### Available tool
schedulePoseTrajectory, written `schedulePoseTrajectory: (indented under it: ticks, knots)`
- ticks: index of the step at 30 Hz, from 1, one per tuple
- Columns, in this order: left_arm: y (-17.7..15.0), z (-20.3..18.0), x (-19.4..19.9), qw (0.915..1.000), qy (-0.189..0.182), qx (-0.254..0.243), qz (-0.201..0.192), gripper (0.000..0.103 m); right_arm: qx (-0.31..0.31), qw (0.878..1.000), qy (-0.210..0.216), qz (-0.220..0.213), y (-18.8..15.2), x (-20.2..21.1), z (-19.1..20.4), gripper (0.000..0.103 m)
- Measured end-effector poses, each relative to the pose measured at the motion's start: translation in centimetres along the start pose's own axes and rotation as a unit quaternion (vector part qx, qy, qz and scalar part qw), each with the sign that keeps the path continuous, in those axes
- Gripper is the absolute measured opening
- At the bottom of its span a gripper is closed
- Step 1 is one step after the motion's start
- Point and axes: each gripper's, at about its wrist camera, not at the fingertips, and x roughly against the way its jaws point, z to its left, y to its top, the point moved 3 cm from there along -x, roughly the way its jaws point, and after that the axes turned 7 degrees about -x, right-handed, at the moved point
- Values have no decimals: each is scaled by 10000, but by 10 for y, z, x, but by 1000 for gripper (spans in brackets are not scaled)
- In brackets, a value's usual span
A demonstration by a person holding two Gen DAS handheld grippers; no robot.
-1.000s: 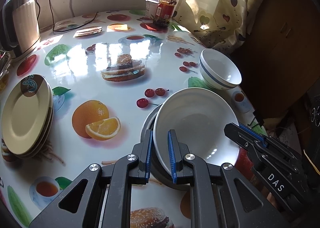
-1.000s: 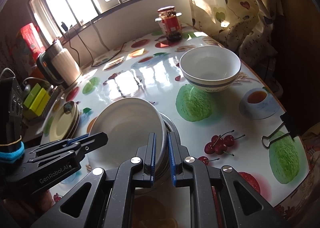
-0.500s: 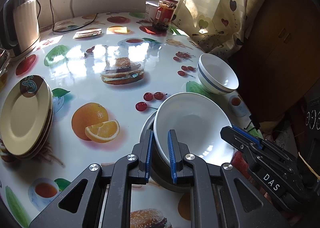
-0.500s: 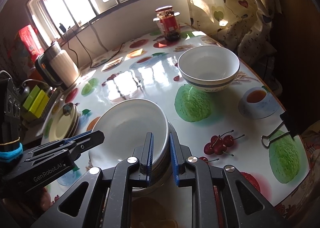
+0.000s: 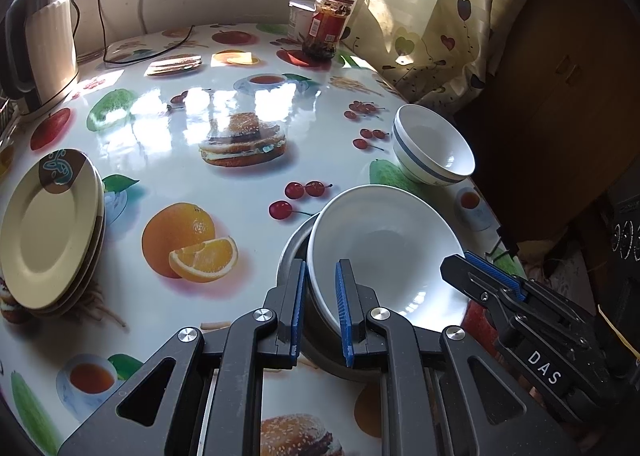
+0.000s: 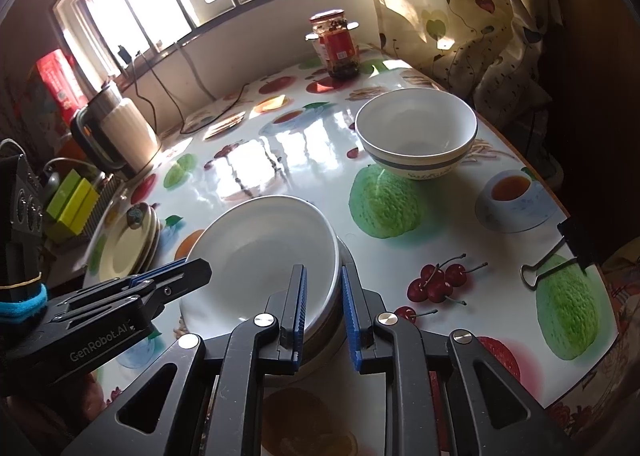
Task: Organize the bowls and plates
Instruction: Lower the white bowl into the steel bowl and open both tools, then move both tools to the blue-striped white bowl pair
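- Fruit-print bench (image 5: pixel 240 216): plates (image 5: pixel 48 232) stacked.
- White bowl (image 5: pixel 384 252) nested in metal bowl (image 5: pixel 294 240); striped bowl (image 5: pixel 432 148) left.
- Left tool (image 5: pixel 320 312) clamped on white bowl; right tool (image 6: pixel 323 308) loosening, rim between.

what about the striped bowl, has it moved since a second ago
No: the striped bowl sits just behind the same printed green fruit in the right wrist view.

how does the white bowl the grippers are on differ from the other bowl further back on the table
The near bowl is wide, shallow and plain white; the far bowl is deeper with a blue-grey band. The near bowl sits tilted in a metal dish with both grippers at its rim; the far bowl stands alone on the table. Both are empty and white inside.
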Motion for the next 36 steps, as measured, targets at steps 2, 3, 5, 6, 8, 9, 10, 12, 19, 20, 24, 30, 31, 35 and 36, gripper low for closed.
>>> schedulePoseTrajectory:
  ticks: [2,3,5,6,8,9,10,12,19,20,24,30,31,35,36]
  knots:
    - [1,1,1,10000,25,11,-15,16,-4,10000,10,-6,0,0,1,19]
    - [1,2,2,10000,39,22,-21,16,-1,10000,10,-18,0,1,1,20]
    - [2,2,3,10000,77,6,-52,16,11,10000,6,-45,-1,4,2,22]
    - [3,2,4,9999,100,-5,-61,16,5,10000,0,-57,-1,5,2,24]
    - [4,1,6,9999,127,-30,-92,16,-10,10000,-18,-75,-1,7,2,28]
    - [5,1,7,9998,152,-36,-94,17,-20,10000,-29,-81,-1,8,2,29]
    - [6,1,8,9997,188,-44,-116,18,-30,10000,-32,-84,1,8,1,30]
    - [10,-1,11,9996,196,-91,-191,24,-43,9999,-40,-106,1,10,0,30]
    - [25,-4,14,9991,233,-215,-290,26,-99,9996,-129,-247,11,16,-5,36]
    - [28,-6,13,9990,229,-248,-306,26,-97,9995,-155,-263,13,17,-6,36]
    - [38,-12,11,9986,215,-356,-334,26,-69,9991,-239,-351,21,19,-8,39]
    - [55,-21,4,9981,178,-480,-352,27,-115,9981,-374,-475,35,20,-18,41]
    - [59,-23,3,9981,171,-484,-355,27,-124,9980,-396,-483,37,20,-21,41]
    - [70,-28,-5,9980,106,-532,-320,27,-162,9973,-483,-521,46,19,-30,41]
    - [73,-29,-7,9982,69,-536,-277,27,-178,9972,-488,-534,48,18,-32,41]
